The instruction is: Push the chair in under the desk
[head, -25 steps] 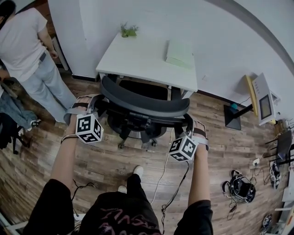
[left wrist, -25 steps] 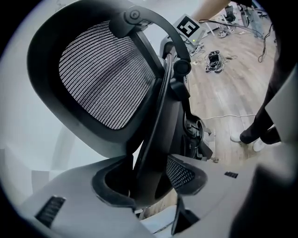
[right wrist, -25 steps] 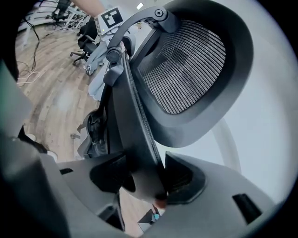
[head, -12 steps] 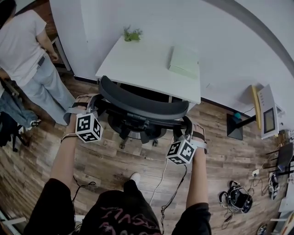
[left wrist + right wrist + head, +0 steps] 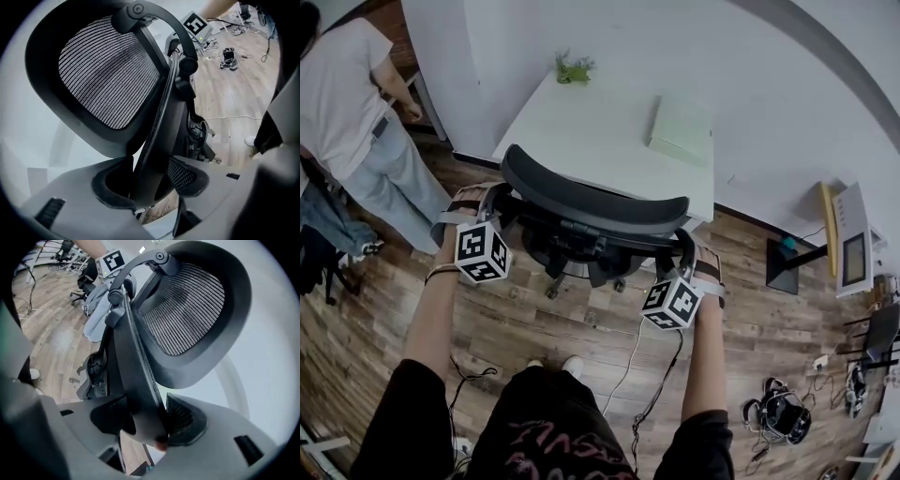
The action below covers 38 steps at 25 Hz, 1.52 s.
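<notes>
Gripping the black mesh office chair [image 5: 591,214] by its curved backrest rim with both grippers.
The left gripper [image 5: 494,200] pinches the rim's left end and the right gripper [image 5: 683,247] its right end. The chair stands on the wood-plank floor [image 5: 581,323] at the near edge of the smooth white desk [image 5: 600,141].

Your chair [image 5: 591,202] presents a matt black plastic frame, smooth along its curved top edge. Its mesh panel [image 5: 108,75] is fine woven cloth, grey on black. Your left gripper [image 5: 145,178] and right gripper [image 5: 145,420] are matt grey plastic with dark, dotted pads [image 5: 185,174]. The desk [image 5: 600,131] top is smooth matt white. The floor [image 5: 562,319] is wood-grain plank with a low sheen.
</notes>
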Each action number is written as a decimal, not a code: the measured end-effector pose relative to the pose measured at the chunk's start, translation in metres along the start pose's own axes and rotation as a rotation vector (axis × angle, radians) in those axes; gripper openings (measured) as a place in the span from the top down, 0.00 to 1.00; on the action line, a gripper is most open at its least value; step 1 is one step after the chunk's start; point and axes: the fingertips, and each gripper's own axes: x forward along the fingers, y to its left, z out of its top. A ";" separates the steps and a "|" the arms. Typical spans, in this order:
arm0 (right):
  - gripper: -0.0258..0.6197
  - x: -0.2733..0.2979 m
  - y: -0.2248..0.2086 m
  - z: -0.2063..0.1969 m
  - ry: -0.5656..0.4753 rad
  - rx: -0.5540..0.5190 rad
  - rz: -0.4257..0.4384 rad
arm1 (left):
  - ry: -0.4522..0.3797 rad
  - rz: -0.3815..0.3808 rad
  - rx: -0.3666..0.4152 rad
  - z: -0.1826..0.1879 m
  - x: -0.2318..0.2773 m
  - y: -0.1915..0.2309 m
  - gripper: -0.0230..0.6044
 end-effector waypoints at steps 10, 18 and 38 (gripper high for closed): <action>0.59 0.027 -0.014 0.001 0.002 0.000 -0.009 | -0.016 -0.002 0.000 -0.001 0.026 0.018 0.59; 0.59 0.032 -0.015 0.003 0.016 0.003 -0.020 | -0.027 0.009 -0.001 -0.003 0.030 0.022 0.59; 0.59 0.039 -0.021 0.011 0.001 -0.010 -0.043 | -0.026 0.014 -0.018 -0.006 0.032 0.030 0.58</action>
